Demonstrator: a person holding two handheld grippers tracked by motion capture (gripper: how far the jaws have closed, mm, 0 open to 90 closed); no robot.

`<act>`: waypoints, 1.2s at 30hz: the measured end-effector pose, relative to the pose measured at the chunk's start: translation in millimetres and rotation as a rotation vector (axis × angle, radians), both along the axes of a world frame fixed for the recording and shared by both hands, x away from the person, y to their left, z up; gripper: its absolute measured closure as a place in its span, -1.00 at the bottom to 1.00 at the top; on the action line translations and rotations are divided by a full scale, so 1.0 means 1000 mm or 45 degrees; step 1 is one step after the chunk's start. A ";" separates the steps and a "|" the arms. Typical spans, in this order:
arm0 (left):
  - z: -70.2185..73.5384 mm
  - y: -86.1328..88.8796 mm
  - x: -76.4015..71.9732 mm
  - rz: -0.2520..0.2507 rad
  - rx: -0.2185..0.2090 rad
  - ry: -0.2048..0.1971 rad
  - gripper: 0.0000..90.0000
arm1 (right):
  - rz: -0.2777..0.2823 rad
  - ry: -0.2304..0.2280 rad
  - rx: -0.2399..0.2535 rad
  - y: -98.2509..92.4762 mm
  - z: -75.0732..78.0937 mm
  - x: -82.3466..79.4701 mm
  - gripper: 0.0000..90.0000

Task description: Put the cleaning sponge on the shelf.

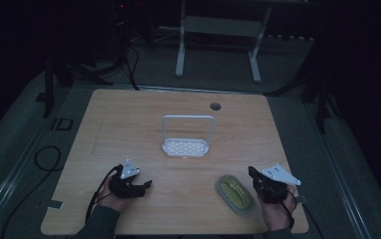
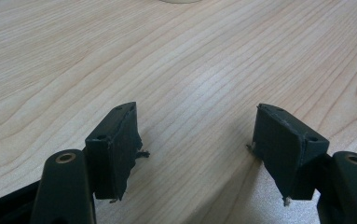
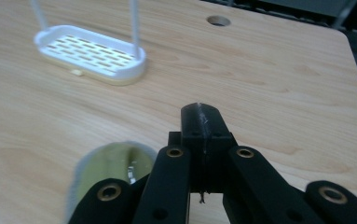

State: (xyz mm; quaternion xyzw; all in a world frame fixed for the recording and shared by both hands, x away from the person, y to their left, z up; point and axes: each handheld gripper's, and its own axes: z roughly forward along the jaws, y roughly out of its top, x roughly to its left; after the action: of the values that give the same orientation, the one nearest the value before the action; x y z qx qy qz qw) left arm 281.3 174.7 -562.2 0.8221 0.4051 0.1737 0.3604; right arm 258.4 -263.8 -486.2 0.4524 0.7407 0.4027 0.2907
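Note:
A grey oval dish with a yellow-green inside (image 1: 235,193) lies on the wooden table (image 1: 128,119) near its front right; in the right gripper view the dish (image 3: 106,172) sits low left, partly behind the jaws. My right gripper (image 1: 252,175) hovers just right of it, and its jaws (image 3: 200,122) are pressed together with nothing between them. A white slotted rack with a tall wire handle (image 1: 186,147) stands at mid-table, also the rack (image 3: 90,53) far left. My left gripper (image 1: 145,185) rests at the front left, jaws (image 2: 195,140) wide apart over bare wood.
A round cable hole (image 1: 215,106) is set in the far part of the tabletop. Cables trail from both grippers over the front edge. Beyond the table stand a white frame's legs (image 1: 180,59) on a dim floor.

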 end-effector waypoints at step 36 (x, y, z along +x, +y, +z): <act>0.000 0.000 0.000 0.003 0.000 0.000 -0.30 | 0.142 0.172 -0.076 0.036 -0.031 -0.031 1.00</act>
State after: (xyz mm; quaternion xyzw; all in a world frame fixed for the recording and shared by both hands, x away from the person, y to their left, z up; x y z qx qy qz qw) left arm 281.1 174.5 -562.2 0.8216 0.4063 0.1740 0.3600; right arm 227.3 -228.0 -517.7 0.4278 0.7943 0.3645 0.2306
